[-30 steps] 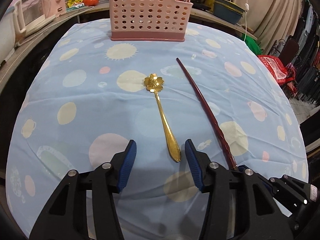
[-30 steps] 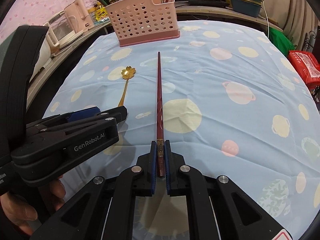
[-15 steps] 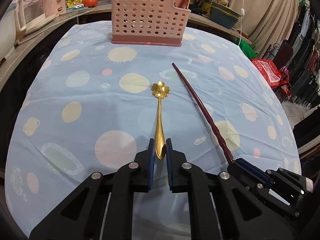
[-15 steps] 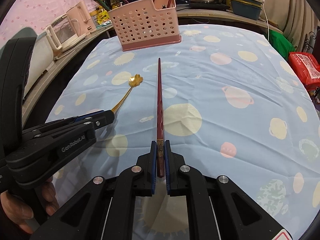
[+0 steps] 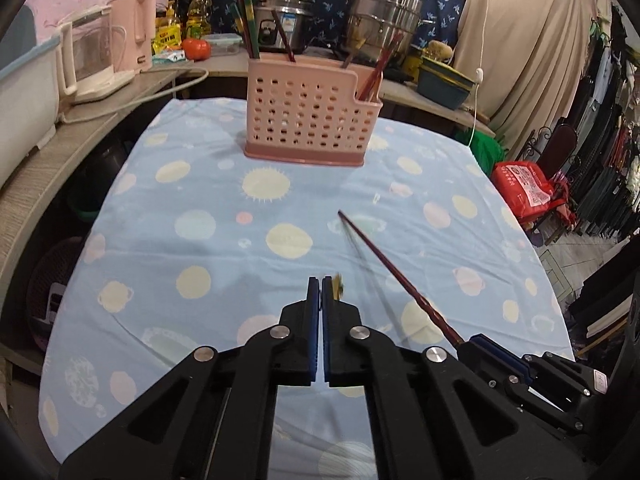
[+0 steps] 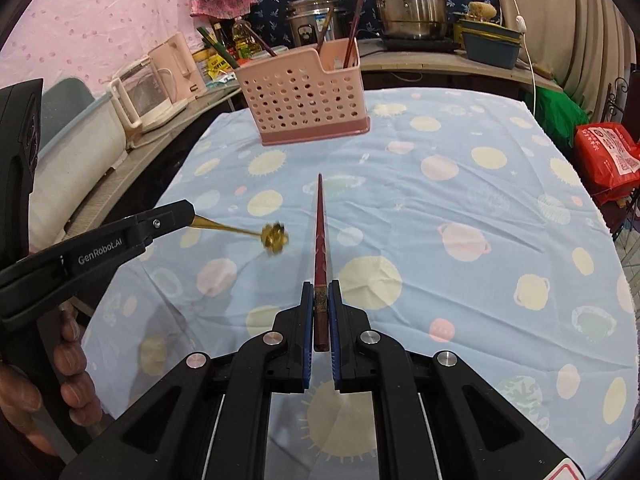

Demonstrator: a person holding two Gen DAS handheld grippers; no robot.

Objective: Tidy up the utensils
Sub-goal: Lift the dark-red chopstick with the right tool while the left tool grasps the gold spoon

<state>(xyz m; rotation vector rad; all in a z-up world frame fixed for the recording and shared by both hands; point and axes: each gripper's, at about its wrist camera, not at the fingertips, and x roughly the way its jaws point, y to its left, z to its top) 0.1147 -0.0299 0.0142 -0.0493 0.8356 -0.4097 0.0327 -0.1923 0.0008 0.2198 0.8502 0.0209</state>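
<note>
Two grippers, each clenched on one utensil. Left gripper (image 5: 322, 280): its jaws have just been closing, and the blue pads now meet with only a sliver of gold showing at the right pad's tip, bottom centre of the left wrist view. Right gripper (image 6: 319, 294): clamped on the butt end of the dark red chopstick (image 6: 320, 236), which runs straight up the frame centre.

Change: a second ago the gold flower-head spoon (image 6: 274, 236) lay flat on the cloth between open left pads; it now hangs in the air from the left gripper, handle pinched, head blurred. Both views now take in more of the shelf clutter behind. Judgement: both pick-ups done, carry to the holder comes next.

Pink perforated utensil holder (image 5: 310, 120) stands at the far end of the worktop (image 5: 200, 240), upper centre in both views, well apart from both grippers. It already holds several chopsticks in its tall and low sections.

View differences:
- Right wrist view shows the whole spoon at left centre, sticking out sideways from the left gripper, head close beside the chopstick. It also shows the person's fingers on the left handle, lower left.
- Left wrist view hides nearly all of the spoon, but shows the chopstick slanting from lower right toward centre, clear of the cloth.
</note>
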